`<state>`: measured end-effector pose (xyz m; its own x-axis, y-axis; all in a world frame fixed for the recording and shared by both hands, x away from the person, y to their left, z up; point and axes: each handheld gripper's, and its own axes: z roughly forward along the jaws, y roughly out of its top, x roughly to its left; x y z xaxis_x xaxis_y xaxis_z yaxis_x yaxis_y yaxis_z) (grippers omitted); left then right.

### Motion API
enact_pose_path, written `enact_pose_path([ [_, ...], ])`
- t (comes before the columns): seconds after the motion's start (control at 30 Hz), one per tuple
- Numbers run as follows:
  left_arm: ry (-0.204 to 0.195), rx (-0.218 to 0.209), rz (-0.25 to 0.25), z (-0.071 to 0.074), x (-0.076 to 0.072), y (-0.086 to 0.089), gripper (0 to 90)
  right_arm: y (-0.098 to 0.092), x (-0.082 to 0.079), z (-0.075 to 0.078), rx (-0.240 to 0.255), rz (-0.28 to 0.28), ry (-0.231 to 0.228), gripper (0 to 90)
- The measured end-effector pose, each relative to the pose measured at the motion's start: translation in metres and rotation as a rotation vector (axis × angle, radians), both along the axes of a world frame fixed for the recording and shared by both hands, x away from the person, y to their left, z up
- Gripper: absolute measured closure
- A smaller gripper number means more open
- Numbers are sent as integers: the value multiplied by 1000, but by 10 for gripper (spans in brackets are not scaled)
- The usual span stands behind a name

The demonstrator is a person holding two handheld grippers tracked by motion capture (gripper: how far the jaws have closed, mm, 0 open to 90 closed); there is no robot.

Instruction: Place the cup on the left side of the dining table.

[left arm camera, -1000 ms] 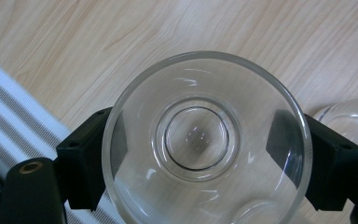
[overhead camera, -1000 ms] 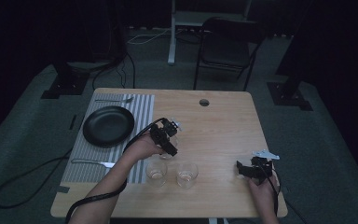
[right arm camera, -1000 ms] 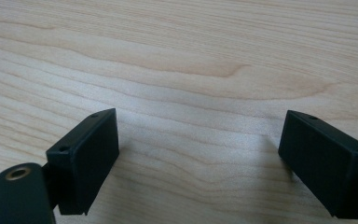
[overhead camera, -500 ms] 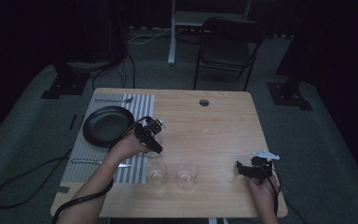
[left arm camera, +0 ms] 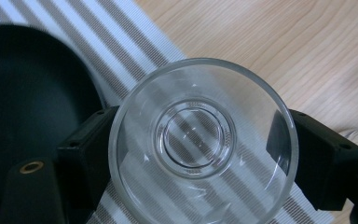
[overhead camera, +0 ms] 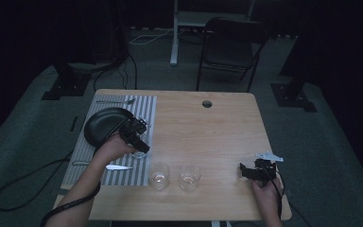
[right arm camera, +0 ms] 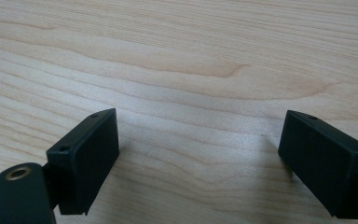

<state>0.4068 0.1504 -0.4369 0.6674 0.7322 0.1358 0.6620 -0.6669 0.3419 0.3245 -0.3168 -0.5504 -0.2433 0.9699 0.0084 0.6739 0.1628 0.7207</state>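
Glass in left gripper: clear tumbler (left arm camera: 204, 144) pinched between the two black jaws, seen mouth-on in the left gripper view; striped mat visible through its base.
Left gripper (overhead camera: 139, 142): over the right edge of the placemat, at about 9 o'clock from table centre; jaws closed on the glass walls.
Right gripper (overhead camera: 251, 171): near the table's front right, about 4 o'clock; jaws spread wide, nothing between them, bare wood below in the right gripper view.
Front glasses: two clear tumblers, left one (overhead camera: 159, 175) and right one (overhead camera: 189, 177), upright just beside each other near the front edge, about 6 o'clock.
Knife (overhead camera: 118, 167): on the placemat's near end.
Placemat (overhead camera: 147, 109): grey-and-white stripes, left side of the table (overhead camera: 217, 132).
Plate (overhead camera: 101, 126): black, on the placemat, just behind the left gripper.
Fork (overhead camera: 116, 101): at the placemat's far end, about 11 o'clock.
Hole (overhead camera: 207, 103): round, in the far tabletop, 12 o'clock.
Chair (overhead camera: 229, 49): dark, folding, beyond the far edge.
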Motion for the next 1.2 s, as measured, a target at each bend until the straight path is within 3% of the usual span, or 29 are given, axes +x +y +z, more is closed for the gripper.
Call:
enact_pose_path([
  [0.43, 24, -2, 38, -14, 3, 24, 182, 0, 0, 0, 0, 0, 0, 118],
  [0.53, 20, -30, 50, -17, 5, 29, 181, 0, 0, 0, 1, 0, 0, 118],
  [0.6, 13, -68, 66, -19, 5, 35, 180, 0, 0, 0, 0, 0, -1, 118],
  [0.8, -31, -88, 83, -23, 0, 38, 170, 0, 0, 0, 1, 0, -1, 118],
  [0.87, -30, -97, 81, -23, -3, 38, 109, 0, 0, 0, 1, 0, 0, 118],
  [0.97, -47, -97, 90, -23, -5, 38, 108, 0, 0, 0, 1, -1, 0, 118],
  [1.13, -59, -134, 104, -24, -9, 41, 90, 0, 0, 0, 0, 0, -1, 118],
  [1.2, -90, -156, 95, -25, -13, 43, 83, 0, 0, 0, 1, 0, 0, 118],
])
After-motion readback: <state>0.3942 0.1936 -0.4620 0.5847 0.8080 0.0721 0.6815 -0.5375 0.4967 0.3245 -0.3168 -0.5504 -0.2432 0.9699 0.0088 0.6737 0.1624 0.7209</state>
